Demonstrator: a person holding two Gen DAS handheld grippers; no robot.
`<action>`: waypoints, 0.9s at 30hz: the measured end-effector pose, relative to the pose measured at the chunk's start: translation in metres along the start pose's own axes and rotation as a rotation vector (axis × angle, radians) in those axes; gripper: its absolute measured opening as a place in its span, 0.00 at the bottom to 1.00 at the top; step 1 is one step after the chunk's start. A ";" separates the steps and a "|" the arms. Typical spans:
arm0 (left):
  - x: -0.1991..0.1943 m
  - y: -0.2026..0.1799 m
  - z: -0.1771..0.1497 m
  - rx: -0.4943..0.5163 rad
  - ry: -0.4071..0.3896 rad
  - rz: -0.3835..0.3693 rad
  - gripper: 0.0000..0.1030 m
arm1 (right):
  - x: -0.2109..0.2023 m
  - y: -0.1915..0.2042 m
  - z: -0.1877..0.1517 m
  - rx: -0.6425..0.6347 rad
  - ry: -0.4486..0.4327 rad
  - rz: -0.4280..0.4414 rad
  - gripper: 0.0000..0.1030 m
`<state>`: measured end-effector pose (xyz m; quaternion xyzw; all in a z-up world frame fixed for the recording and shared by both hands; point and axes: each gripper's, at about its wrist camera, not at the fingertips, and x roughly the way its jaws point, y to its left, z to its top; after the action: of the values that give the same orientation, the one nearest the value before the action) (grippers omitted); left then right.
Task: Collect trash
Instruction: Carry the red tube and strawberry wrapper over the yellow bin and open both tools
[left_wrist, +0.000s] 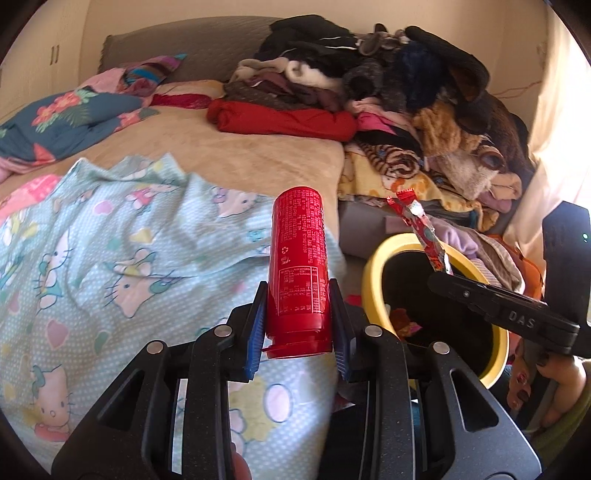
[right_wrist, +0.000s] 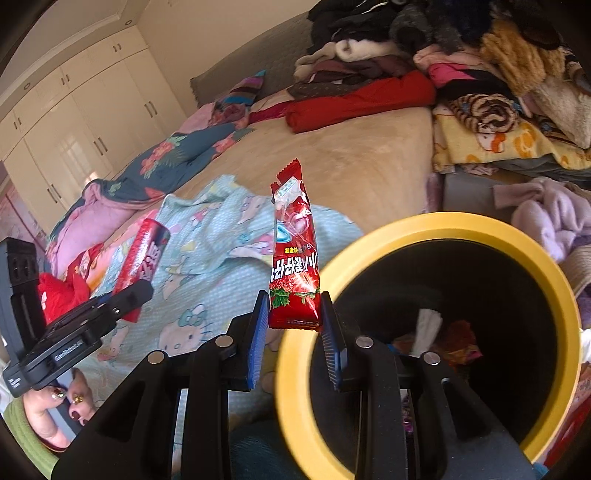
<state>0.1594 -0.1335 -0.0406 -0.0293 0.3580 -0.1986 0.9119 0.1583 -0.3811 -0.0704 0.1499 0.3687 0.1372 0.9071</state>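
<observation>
Red tube (left_wrist: 298, 273) and strawberry wrapper (right_wrist: 294, 266) held upright near yellow-rimmed bin (right_wrist: 480, 225).

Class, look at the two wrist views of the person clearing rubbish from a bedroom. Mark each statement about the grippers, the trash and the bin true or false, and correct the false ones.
1. The left gripper is shut on a red can. True.
2. The right gripper is open, with nothing between its fingers. False: it is shut on a red strawberry snack wrapper, which stands up from the pads.
3. The bin has a yellow rim and a dark inside. True.
4. The bin holds nothing yet. False: some wrappers already lie at its bottom.
5. The pile of clothes lies on the floor by the wardrobe. False: it is heaped on the bed, at its far side.
</observation>
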 end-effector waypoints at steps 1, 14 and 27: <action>0.000 -0.003 0.000 0.005 -0.001 -0.005 0.23 | -0.003 -0.005 0.000 0.007 -0.005 -0.006 0.26; 0.001 -0.048 -0.002 0.090 0.008 -0.066 0.23 | -0.034 -0.050 0.002 0.077 -0.048 -0.077 0.26; 0.016 -0.089 -0.009 0.167 0.046 -0.119 0.23 | -0.044 -0.096 -0.004 0.158 -0.037 -0.126 0.26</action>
<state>0.1337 -0.2205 -0.0400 0.0302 0.3587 -0.2823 0.8892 0.1384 -0.4846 -0.0812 0.2000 0.3701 0.0477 0.9060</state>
